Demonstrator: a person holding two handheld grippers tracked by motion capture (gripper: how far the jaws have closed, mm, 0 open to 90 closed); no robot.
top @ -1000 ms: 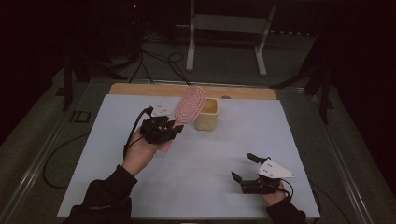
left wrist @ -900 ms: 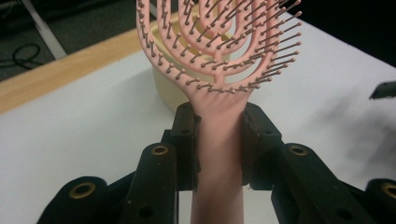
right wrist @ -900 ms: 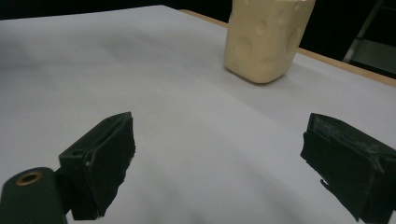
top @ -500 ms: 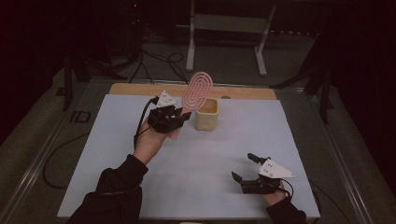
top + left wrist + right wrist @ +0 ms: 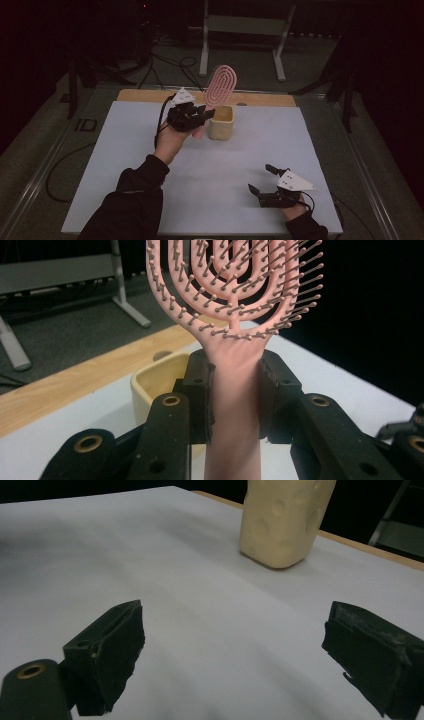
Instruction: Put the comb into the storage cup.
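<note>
My left gripper [image 5: 206, 114] is shut on the handle of a pink hairbrush [image 5: 221, 85], which stands upright with its oval bristled head above a cream-coloured cup [image 5: 221, 122]. In the left gripper view the brush handle [image 5: 234, 410] is clamped between both black pads, and the cup [image 5: 155, 382] sits just behind and below. My right gripper [image 5: 261, 181] rests low near the table's front right edge, open and holding nothing. In the right gripper view its gripper [image 5: 235, 655] has wide-apart jaws, and the cup [image 5: 284, 517] stands farther off on the white surface.
The white tabletop [image 5: 120, 165] is bordered at the back by a wooden strip [image 5: 150, 96]. A metal stand [image 5: 240, 30] and cables lie on the dark floor beyond the table. Black cables trail from each gripper.
My left gripper has carried the hairbrush to the right and farther back, turning it more upright, so its head now stands over the cup. The right gripper has stayed put.
</note>
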